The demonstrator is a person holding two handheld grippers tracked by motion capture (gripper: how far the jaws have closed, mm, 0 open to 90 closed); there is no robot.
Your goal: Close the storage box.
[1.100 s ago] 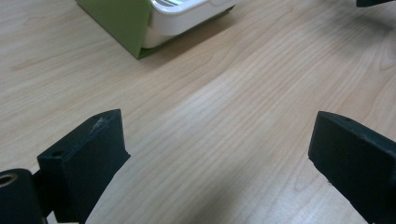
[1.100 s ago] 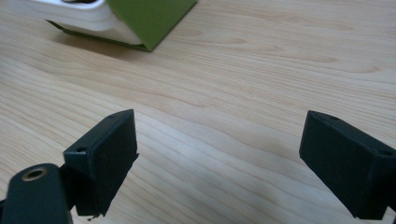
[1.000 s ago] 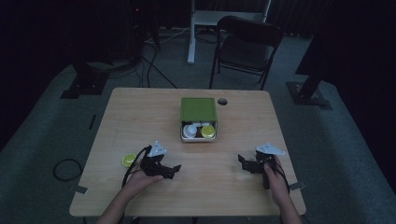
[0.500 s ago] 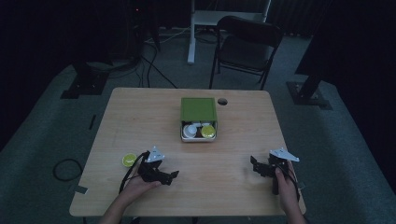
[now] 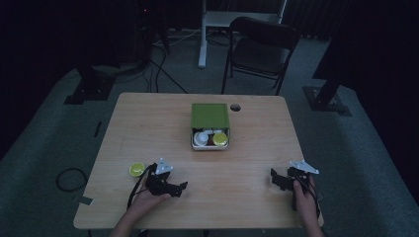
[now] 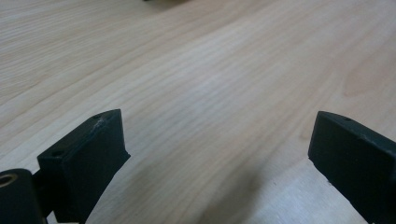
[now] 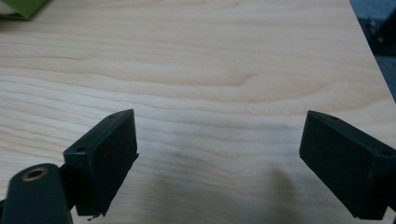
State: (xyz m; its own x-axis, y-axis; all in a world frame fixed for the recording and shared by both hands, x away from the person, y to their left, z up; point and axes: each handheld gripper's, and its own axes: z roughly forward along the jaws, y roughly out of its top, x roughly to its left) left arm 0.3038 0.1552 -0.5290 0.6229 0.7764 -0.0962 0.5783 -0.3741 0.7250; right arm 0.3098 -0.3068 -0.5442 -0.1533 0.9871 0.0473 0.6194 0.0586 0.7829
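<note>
A green box [image 5: 210, 115] stands mid-table, its lid slid back from the near end. Inside it lie a white round piece [image 5: 201, 138] and a yellow one [image 5: 220, 139]. A small yellow-green disc [image 5: 137, 169] lies on the wooden table [image 5: 148, 123] at the front left. Just right of the disc, my left gripper [image 5: 181, 187] rests low, held by a hand; its jaws are open over bare wood [image 6: 219, 154]. My right gripper [image 5: 275, 178] sits near the front right corner, open with nothing between its fingers [image 7: 219, 158]. A corner of the green box [image 7: 18, 7] shows far off.
A cable hole [image 5: 235, 107] lies beside the box at the far edge. Behind the table stands a dark folding chair [image 5: 262, 49]. The table's right edge [image 7: 369, 51] runs close to my right gripper, with dark floor beyond it.
Both grippers have drawn back toward the front edge. The right one has also shifted right, toward the corner. The box and the disc have not moved.
</note>
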